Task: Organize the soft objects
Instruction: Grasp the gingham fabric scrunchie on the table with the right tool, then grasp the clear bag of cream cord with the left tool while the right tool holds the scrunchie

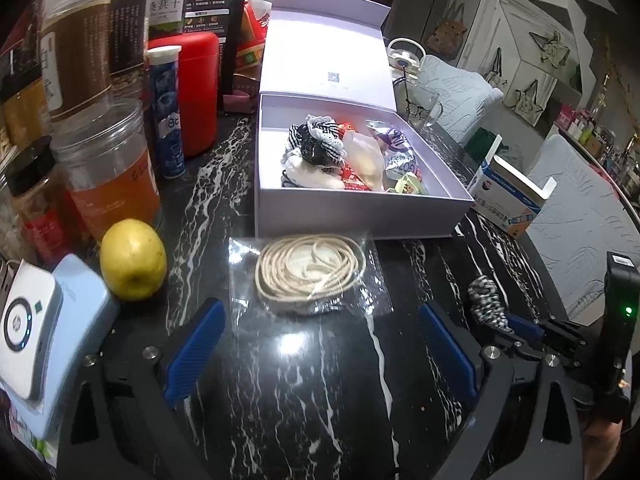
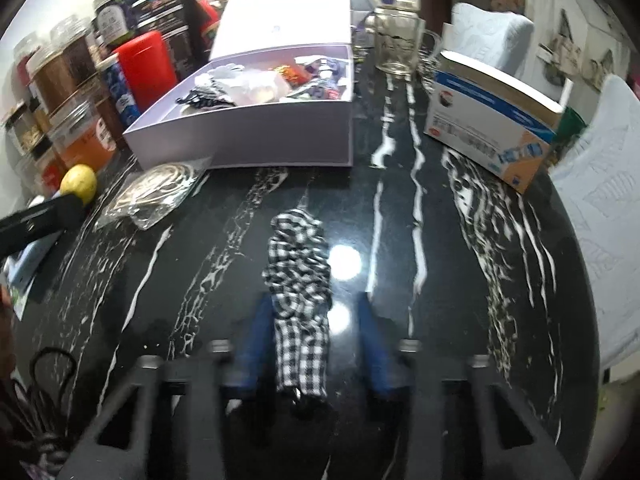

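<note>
A black-and-white checked scrunchie [image 2: 298, 280] lies on the black marble table [image 2: 460, 280], between my right gripper's [image 2: 316, 344] blue fingers [image 2: 260, 340]. The fingers are apart and blurred; whether they touch the cloth is unclear. The scrunchie also shows in the left wrist view [image 1: 486, 300]. My left gripper [image 1: 320, 356] is open and empty, just short of a clear bag of cream cord [image 1: 310, 270]. Behind it stands an open lavender box [image 1: 360, 212] holding scrunchies [image 1: 316, 148] and small packets.
Jars [image 1: 108, 168], a blue tube [image 1: 166, 116], a red canister [image 1: 198, 92] and a yellow lemon [image 1: 132, 264] crowd the left. A white device on a pale blue case [image 1: 36, 340] lies at front left. A blue-and-white carton [image 2: 492, 120] and a glass teapot [image 2: 396, 28] stand right.
</note>
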Available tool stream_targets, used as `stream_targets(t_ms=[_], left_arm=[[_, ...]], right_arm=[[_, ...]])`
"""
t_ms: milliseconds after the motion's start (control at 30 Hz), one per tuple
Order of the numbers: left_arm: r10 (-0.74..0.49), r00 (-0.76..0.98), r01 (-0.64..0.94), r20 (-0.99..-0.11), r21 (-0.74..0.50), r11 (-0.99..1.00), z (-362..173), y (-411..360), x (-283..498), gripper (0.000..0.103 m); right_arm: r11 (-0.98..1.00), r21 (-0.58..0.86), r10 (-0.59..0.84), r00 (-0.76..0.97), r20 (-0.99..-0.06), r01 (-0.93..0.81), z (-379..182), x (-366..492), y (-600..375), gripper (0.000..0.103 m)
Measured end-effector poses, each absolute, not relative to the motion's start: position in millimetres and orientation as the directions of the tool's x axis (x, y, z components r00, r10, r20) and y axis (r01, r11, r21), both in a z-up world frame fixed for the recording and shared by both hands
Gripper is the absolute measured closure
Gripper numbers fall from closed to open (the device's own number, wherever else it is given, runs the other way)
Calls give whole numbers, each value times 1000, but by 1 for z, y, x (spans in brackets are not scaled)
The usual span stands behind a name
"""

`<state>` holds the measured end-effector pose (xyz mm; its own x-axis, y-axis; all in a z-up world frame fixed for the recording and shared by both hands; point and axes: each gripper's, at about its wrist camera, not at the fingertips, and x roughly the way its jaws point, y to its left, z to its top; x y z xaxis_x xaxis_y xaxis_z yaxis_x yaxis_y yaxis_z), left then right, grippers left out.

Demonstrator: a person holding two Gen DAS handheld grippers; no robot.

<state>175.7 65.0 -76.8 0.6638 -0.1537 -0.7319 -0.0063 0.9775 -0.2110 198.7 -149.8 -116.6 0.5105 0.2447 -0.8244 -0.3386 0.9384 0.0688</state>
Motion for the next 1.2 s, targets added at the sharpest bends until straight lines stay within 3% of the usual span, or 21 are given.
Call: stream_targets(t_ms=[400,567,833,1200], left_arm=[[-136,626,-43,-768,-209,977,-93,69,222,5],[-141,542,-82,-828,-219,972,-114,72,241,5],[-16,533,-56,-846,-54,997,-130,55,249,0],[-9,542,-45,-841,-40,998,-130,50,254,0]], right_arm=[[931,88,269,508,-818,-353,-118,210,-145,80],[935,115,279,495,-823,-336,-116,213,-147,80],[932,127,289,485,-825,-339,-116,214,-149,79],[929,143,304,481,-822,-342,-115,214,-146,71]])
